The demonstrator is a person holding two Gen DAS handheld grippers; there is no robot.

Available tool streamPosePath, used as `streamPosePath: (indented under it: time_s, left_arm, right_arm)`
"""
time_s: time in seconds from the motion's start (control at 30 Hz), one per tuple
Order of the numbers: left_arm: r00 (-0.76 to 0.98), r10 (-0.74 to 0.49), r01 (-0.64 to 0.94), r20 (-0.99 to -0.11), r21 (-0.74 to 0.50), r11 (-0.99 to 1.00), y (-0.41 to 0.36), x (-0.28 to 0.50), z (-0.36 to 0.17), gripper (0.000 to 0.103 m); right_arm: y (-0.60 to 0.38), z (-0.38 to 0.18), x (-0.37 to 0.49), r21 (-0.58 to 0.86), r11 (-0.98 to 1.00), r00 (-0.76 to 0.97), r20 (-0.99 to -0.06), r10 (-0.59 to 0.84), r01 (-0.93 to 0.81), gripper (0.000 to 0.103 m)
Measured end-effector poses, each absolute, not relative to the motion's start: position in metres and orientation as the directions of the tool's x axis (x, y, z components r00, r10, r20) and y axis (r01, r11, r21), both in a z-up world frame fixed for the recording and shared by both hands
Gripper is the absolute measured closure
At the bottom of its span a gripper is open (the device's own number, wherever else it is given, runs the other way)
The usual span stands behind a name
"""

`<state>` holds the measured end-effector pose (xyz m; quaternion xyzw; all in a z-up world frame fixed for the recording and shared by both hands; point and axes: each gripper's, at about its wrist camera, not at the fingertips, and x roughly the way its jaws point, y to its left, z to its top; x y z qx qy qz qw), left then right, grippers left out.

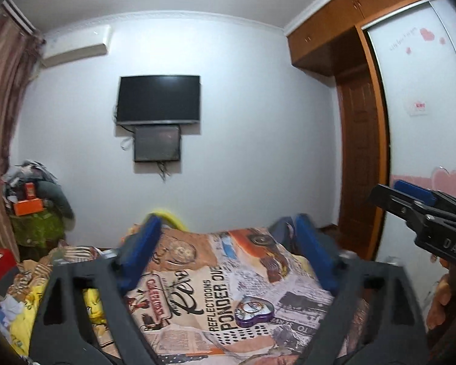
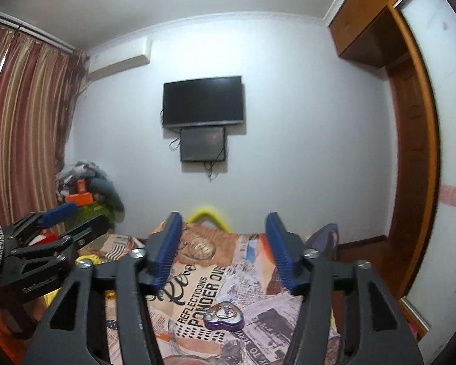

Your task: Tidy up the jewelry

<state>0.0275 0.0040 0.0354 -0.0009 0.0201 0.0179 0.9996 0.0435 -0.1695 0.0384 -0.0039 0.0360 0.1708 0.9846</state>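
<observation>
You're at the approach: both grippers, left (image 1: 225, 255) and right (image 2: 223, 249), gape empty; reach down to the near heart-shaped purple tin (image 2: 224, 319).

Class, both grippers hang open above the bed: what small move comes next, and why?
Probably lower the right gripper toward the purple heart-shaped tin on the printed bedspread. Its lid looks shut, nothing is held, and the tin lies ahead between the open fingers.
</observation>
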Motion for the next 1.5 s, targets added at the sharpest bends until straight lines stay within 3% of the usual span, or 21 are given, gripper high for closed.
streamPosePath:
  time_s: [0.1,0.23,1.5]
  left_arm:
    - [0.998,0.062,-0.062,-0.026,-0.009,0.998,0.006,0.019,0.034,0.000]
    - [0.997,0.069,-0.069,-0.033,-0.010,0.998,0.009,0.017,0.032,0.000]
    - [0.996,0.039,-0.041,-0.085,-0.017,0.999,0.001,0.016,0.023,0.000]
  right_arm:
    - [-0.168,0.037,0.037,0.001,0.958,0.957,-0.052,0.286,-0.287,0.019]
    - [-0.164,0.037,0.027,-0.012,0.970,0.969,-0.029,0.244,-0.244,0.000]
    - [-0.178,0.031,0.011,-0.015,0.971,0.969,-0.060,0.239,-0.240,0.000]
